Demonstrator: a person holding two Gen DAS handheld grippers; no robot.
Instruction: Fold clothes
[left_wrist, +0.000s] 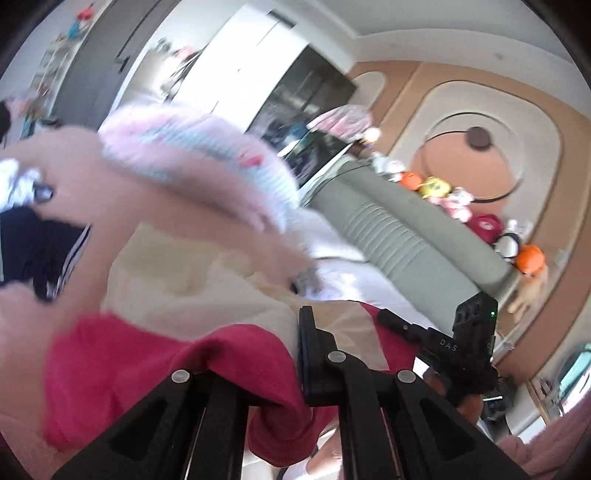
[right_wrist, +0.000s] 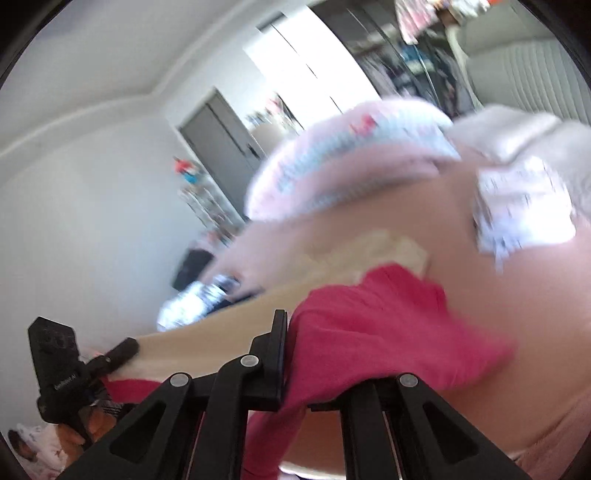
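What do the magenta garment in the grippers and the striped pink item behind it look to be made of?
Magenta garment: soft matte knit, possibly cotton; it drapes limply and shows no sheen. Striped pink item: fuzzy, fleece-like fabric going by its hazy edges, though motion blur leaves that uncertain.

Both views bright, daylit – window (left_wrist: 236, 62) blown out to white glare. Heavy motion blur on clothes pile (right_wrist: 351, 177) and background. Strong fisheye bending, dark vignette at corners. Shadows soft
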